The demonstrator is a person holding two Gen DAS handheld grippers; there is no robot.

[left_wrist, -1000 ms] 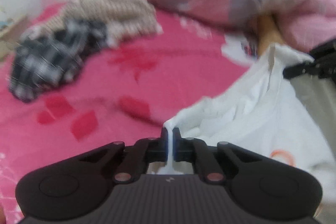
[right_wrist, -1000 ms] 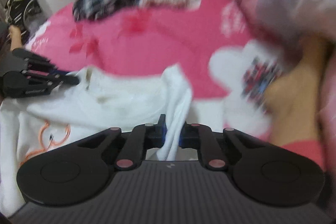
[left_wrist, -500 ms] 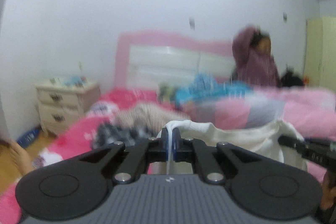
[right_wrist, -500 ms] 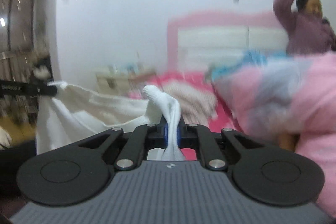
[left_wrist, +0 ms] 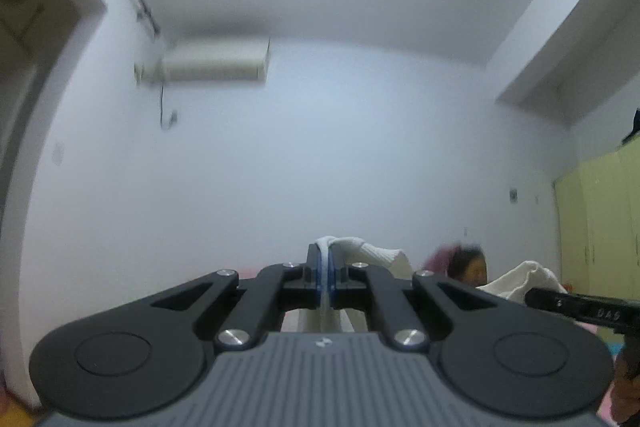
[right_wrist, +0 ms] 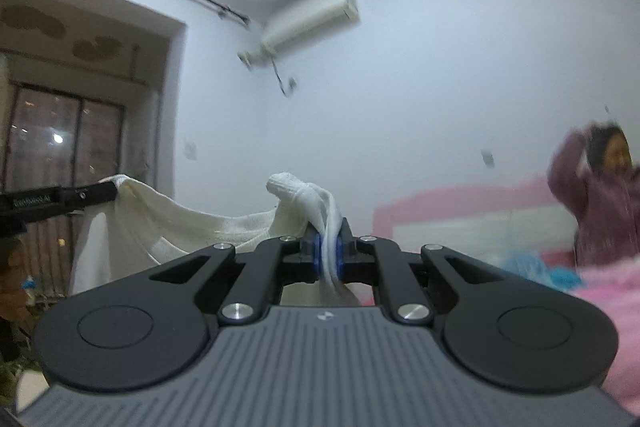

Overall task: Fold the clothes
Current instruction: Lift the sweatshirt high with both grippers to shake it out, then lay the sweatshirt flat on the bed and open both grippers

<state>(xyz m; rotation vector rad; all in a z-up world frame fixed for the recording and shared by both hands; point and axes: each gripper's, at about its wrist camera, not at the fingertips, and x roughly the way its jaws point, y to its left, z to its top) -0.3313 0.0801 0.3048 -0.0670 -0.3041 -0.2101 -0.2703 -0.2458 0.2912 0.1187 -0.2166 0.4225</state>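
Both tools are clamped on a white garment (right_wrist: 188, 227): the left tool (left_wrist: 325, 267) pinches a thin fold at lower centre of its frame, and the right tool (right_wrist: 329, 255) grips a thick bunched corner. Between them the cloth hangs in a sagging span, raised toward the white wall (left_wrist: 320, 155) and air conditioner (right_wrist: 308, 17).

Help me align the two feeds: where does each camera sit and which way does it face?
Left wrist: on the left gripper, tilted up at wall and air conditioner; right gripper at right.
Right wrist: on the right gripper, facing wall and headboard; left gripper at left.
Shared: white garment clamped between both, air conditioner.
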